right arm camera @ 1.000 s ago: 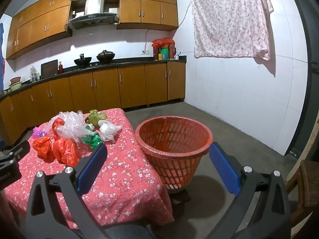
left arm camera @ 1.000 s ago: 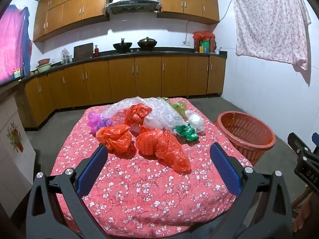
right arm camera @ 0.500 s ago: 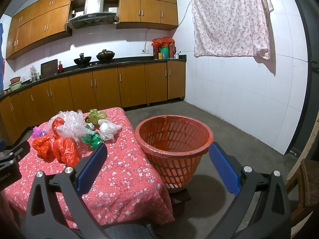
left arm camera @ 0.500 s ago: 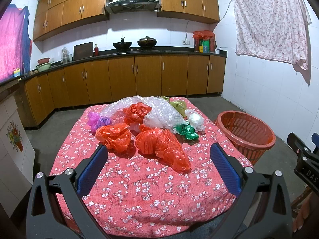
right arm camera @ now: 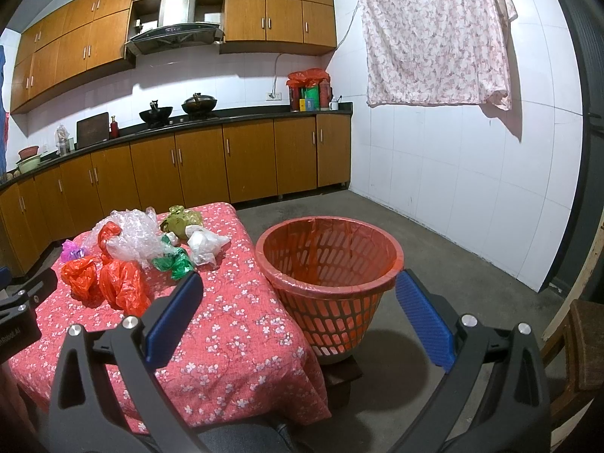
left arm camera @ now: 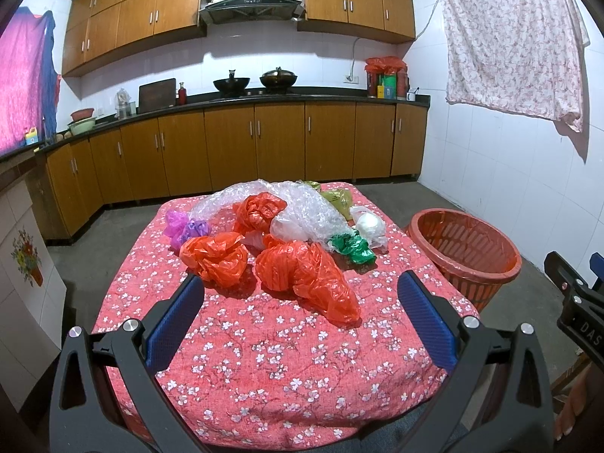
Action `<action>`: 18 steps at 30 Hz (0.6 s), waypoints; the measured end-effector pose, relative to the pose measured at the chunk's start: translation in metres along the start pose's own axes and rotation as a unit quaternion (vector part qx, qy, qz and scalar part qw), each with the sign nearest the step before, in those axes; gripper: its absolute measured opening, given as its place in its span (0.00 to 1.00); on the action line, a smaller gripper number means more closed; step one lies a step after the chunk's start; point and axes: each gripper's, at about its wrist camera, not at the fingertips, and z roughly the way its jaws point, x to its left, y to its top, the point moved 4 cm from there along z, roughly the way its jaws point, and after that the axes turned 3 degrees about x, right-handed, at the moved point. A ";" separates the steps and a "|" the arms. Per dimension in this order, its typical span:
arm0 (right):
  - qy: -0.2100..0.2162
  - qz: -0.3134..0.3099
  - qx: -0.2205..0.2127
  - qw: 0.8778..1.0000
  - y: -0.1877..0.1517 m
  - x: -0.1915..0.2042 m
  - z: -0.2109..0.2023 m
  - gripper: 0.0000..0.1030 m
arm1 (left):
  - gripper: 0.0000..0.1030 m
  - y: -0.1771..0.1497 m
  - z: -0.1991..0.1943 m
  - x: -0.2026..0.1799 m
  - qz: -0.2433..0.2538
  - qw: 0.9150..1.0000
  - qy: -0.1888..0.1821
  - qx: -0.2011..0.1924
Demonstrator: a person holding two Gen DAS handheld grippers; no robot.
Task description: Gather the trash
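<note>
Several crumpled plastic bags lie heaped on a table with a red floral cloth (left arm camera: 264, 343): a long orange bag (left arm camera: 305, 275), a rounder orange bag (left arm camera: 215, 258), a green one (left arm camera: 353, 247), a white one (left arm camera: 368, 224), a purple one (left arm camera: 185, 226) and clear bubble wrap (left arm camera: 302, 207). An orange plastic basket (right arm camera: 328, 260) stands on the floor to the table's right. My left gripper (left arm camera: 300, 315) hangs open over the table's near half, short of the heap. My right gripper (right arm camera: 298, 313) is open too, held before the basket with nothing in it.
Wooden cabinets and a dark counter (left arm camera: 264, 98) with pots run along the far wall. A floral sheet (right arm camera: 434, 34) hangs on the white tiled wall at right. A wooden chair (right arm camera: 577, 343) stands at the right edge. Concrete floor surrounds the table.
Both views have shifted only slightly; the left gripper has risen a touch over the table. Both grippers stay open and nothing on the table has moved.
</note>
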 end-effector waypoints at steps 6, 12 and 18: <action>0.000 0.000 0.000 1.000 0.000 0.000 0.000 0.96 | 0.98 0.000 0.000 0.000 0.000 1.000 0.000 0.001; 0.000 0.000 0.001 1.000 -0.001 0.001 0.001 0.96 | 0.98 0.000 0.000 0.000 0.000 1.000 0.000 0.001; 0.000 0.001 0.002 1.000 -0.001 0.001 0.001 0.96 | 0.98 0.000 0.000 0.000 -0.001 1.000 0.000 0.001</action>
